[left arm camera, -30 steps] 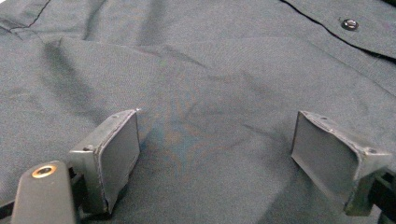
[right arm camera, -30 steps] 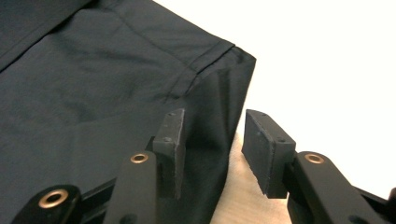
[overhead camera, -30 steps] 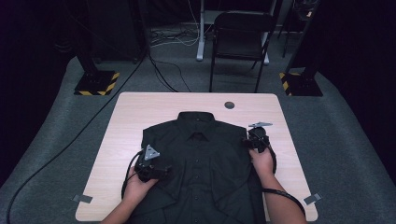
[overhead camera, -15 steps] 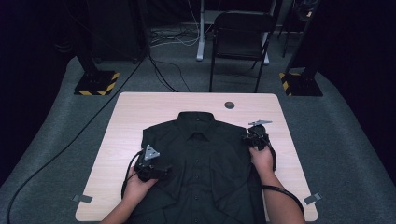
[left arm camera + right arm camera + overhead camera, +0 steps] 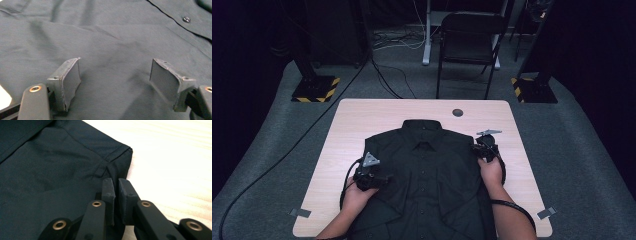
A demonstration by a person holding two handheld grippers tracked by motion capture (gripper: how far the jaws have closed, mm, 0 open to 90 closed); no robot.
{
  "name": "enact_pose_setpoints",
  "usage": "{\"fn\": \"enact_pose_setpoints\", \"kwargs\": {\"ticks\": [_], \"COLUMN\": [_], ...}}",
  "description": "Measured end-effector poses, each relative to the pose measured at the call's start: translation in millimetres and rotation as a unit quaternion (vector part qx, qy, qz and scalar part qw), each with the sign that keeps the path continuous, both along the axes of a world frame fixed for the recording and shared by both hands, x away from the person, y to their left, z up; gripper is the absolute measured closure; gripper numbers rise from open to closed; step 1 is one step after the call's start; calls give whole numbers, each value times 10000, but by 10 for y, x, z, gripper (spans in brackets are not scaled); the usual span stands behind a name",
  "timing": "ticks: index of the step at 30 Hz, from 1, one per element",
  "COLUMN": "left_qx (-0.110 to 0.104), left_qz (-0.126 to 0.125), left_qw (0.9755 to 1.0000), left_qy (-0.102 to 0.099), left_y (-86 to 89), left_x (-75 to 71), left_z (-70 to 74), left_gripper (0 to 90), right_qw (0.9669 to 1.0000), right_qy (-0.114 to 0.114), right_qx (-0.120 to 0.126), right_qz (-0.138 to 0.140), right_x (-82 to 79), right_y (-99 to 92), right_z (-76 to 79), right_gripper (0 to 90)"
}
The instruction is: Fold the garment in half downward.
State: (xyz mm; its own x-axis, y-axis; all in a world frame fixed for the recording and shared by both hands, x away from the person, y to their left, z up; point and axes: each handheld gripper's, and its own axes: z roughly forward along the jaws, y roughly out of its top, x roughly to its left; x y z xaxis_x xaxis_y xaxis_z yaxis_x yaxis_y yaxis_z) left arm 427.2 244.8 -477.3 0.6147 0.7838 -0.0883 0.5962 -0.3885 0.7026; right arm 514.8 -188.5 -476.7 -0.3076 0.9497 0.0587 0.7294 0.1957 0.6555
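A black button-up shirt (image 5: 427, 170) lies flat, front up, on the light wooden table (image 5: 362, 120). My left gripper (image 5: 384, 180) rests on the shirt's left side. Its jaws (image 5: 115, 77) stand open over smooth cloth (image 5: 112, 32) and have just been closing a little, with nothing pinched between them. My right gripper (image 5: 482, 145) is at the shirt's right shoulder edge. Its jaws (image 5: 116, 181) have just been closing and now sit almost together on the shirt's folded edge (image 5: 110, 167).
A round hole cover (image 5: 457, 112) sits in the table beyond the collar. Bare wood (image 5: 175, 157) lies to the right of the shirt. Tape strips (image 5: 299, 212) mark the near corners. A dark chair (image 5: 469, 35) and cables stand behind the table.
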Motion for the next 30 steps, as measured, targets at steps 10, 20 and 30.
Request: {"fn": "enact_pose_setpoints", "kwargs": {"ticks": [10, 20, 30], "left_qx": [125, 167, 138], "left_qz": [279, 626, 1005], "left_qw": [9995, 9978, 9947], "left_qy": [16, 130, 167], "left_y": [124, 217, 371], "left_x": [207, 454, 676], "left_z": [44, 82, 111], "left_gripper": [291, 336, 350], "right_qw": [10000, 9999, 9999], "right_qy": [-38, -100, -100], "right_qx": [-20, 48, 5], "right_qz": [-49, -90, -71], "right_x": [-14, -29, -27], "right_y": [21, 12, 16], "right_z": [-7, -21, -18], "right_gripper": [853, 846, 842]}}
